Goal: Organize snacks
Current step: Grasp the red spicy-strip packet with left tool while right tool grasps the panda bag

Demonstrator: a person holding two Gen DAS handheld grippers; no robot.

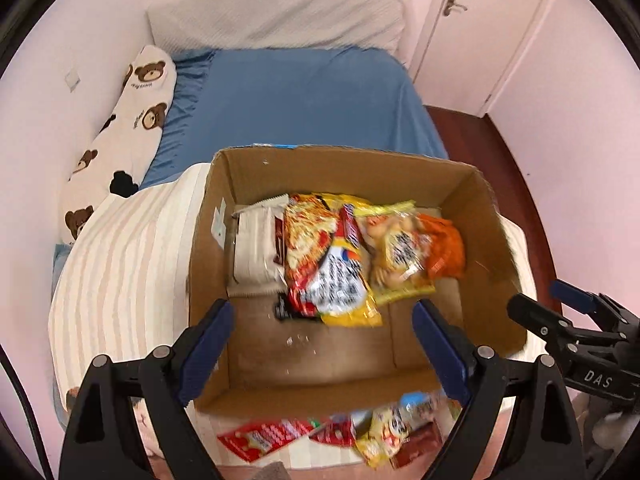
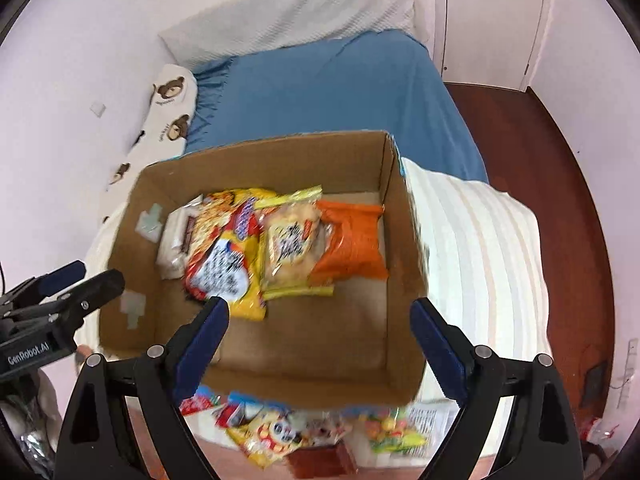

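Snack packets point(image 1: 344, 256) are seen piled in cardboard box point(image 1: 480, 216) ahead of both grippers | left gripper point(image 1: 324, 344) is held spread, empty | right gripper point(image 2: 320, 340) is held spread, empty | loose packets point(image 2: 272, 432) are seen below fingers

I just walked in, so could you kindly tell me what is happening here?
A person is sorting snacks into a cardboard box on a bed. Several packets already lie inside; more packets wait outside its near wall. The left hand-held gripper and right hand-held gripper both hover open and empty above the box.
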